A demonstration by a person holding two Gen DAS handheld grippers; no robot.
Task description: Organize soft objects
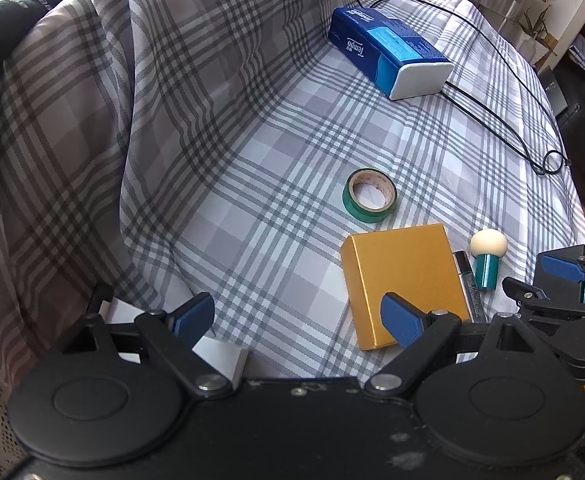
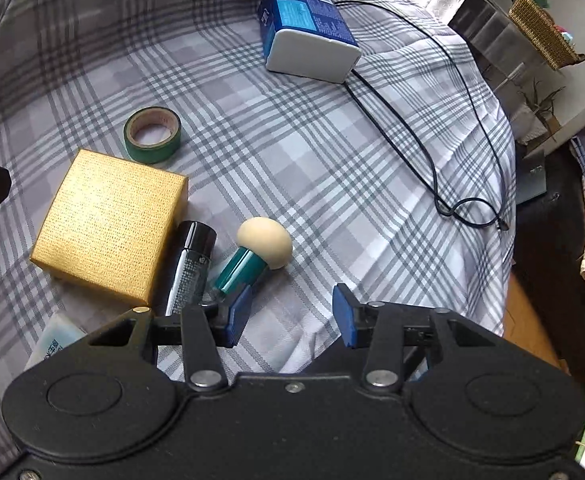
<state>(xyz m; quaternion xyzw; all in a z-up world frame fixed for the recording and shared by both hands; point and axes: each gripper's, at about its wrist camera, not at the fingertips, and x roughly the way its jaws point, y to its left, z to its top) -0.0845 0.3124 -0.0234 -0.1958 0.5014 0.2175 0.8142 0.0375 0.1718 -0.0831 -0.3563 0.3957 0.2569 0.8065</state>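
Observation:
A blue tissue pack [image 1: 388, 54] lies far back on the plaid bedspread [image 1: 252, 184]; it shows in the right wrist view [image 2: 308, 36] too. A cream sponge puff with a teal handle [image 2: 258, 256] lies just ahead of my right gripper [image 2: 290, 316], which is open and empty. The puff [image 1: 486, 256] also shows at the right of the left wrist view. My left gripper [image 1: 298, 318] is open and empty, its right pad over a gold box [image 1: 404, 260]. The right gripper [image 1: 564, 280] shows at the far right of that view.
A green tape roll [image 2: 152, 134] lies behind the gold box [image 2: 110, 224]. A black tube [image 2: 190, 268] lies between box and puff. A black cable [image 2: 432, 152] loops along the bed's right edge. A white item [image 1: 222, 356] sits under my left gripper.

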